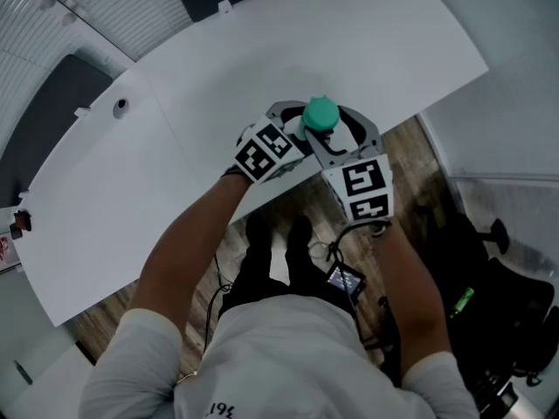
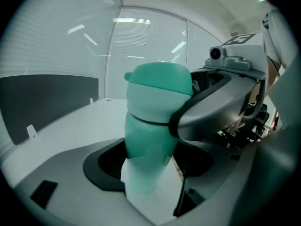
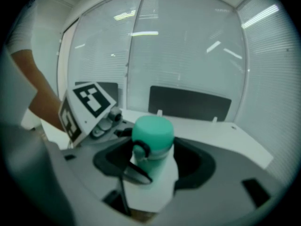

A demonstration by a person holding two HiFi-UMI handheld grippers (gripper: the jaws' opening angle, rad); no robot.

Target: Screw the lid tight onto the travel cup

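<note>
A teal travel cup (image 2: 148, 159) stands upright at the white table's (image 1: 218, 77) near edge, its teal lid (image 1: 320, 113) on top. My left gripper (image 1: 293, 127) comes in from the left and is shut on the cup's body, with a dark pad on each side in the left gripper view. My right gripper (image 1: 336, 133) reaches from the near side and is shut on the lid (image 3: 153, 128). One of its grey jaws wraps the lid's right side in the left gripper view. A small dark loop (image 3: 139, 150) hangs off the lid. The cup's base is hidden.
The cup sits close to the table's front edge, with wooden floor (image 1: 410, 160) below it. Dark panels (image 3: 188, 105) stand along the table's far side. A black chair base (image 1: 498, 286) and cables (image 1: 345, 278) lie on the floor at right.
</note>
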